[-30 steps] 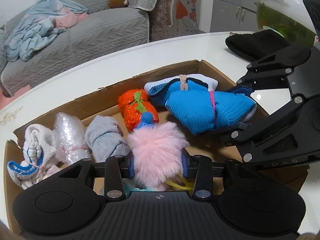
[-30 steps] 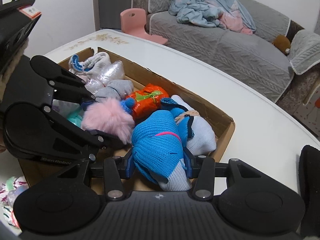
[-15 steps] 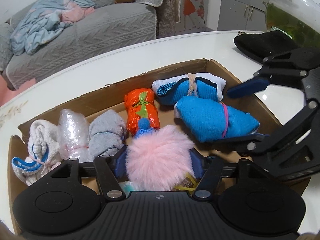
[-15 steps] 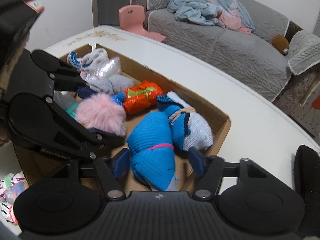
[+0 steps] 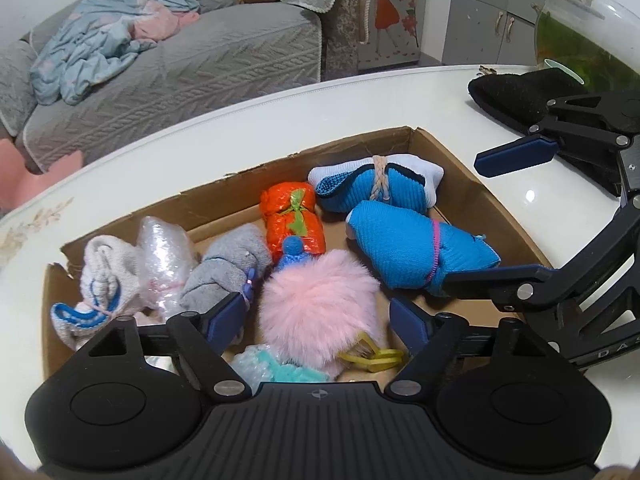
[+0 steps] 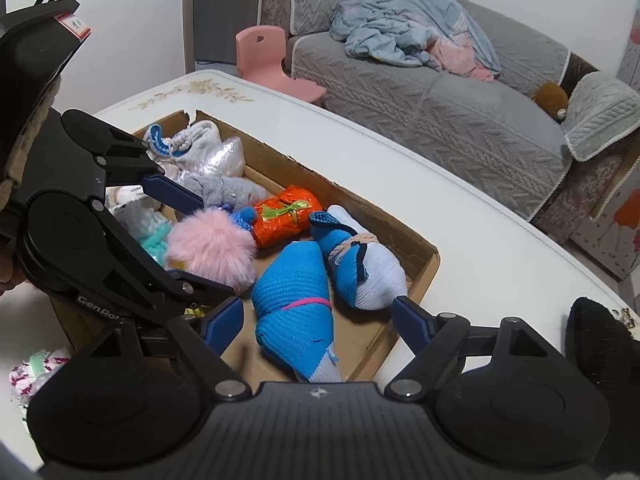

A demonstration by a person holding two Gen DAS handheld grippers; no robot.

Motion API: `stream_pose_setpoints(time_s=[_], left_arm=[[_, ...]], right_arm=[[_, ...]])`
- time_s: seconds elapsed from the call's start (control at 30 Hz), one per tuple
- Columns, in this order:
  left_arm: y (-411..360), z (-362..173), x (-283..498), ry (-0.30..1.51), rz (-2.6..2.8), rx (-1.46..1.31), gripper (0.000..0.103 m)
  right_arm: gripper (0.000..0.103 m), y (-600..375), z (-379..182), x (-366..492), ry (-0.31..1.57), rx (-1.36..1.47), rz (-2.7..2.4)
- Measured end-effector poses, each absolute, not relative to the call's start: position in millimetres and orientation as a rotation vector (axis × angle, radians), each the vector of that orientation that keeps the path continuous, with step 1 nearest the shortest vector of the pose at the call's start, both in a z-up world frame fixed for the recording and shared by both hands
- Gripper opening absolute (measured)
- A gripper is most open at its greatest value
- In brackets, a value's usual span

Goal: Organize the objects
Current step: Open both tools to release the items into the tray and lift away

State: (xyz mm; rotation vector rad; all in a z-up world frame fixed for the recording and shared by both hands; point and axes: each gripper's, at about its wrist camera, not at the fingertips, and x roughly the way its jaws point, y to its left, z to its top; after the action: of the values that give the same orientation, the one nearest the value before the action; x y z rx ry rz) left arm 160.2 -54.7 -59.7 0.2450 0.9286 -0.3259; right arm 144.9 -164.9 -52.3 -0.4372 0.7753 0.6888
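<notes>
One cardboard box holds two blue sock bundles, one pink pompom, one orange bundle.

Bundled soft items lying in an open cardboard box on a white table.

A fluffy pink pom-pom with a small blue knitted ball on top sits near the front. Beside it lies a blue knitted roll bound by a pink band, touching a blue-and-white roll tied with beige cord. An orange foil bundle with a green tie lies behind the pom-pom. Grey, clear-wrapped and white-and-blue bundles line the left.
</notes>
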Motion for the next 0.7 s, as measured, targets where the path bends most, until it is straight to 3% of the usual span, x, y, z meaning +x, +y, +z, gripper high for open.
stream_pose_setpoints(time_s=[0.43, 0.7], left_arm=[[-35, -17, 121, 0.854, -0.297, 0.242, 0.101], [2, 8, 70, 0.772, -0.282, 0.219, 0.102]], right_arm=[[0.085, -160, -28, 118, 0.726, -0.422, 0.688], [0.087, -153, -13, 81, 0.686, -0.380, 0.720]])
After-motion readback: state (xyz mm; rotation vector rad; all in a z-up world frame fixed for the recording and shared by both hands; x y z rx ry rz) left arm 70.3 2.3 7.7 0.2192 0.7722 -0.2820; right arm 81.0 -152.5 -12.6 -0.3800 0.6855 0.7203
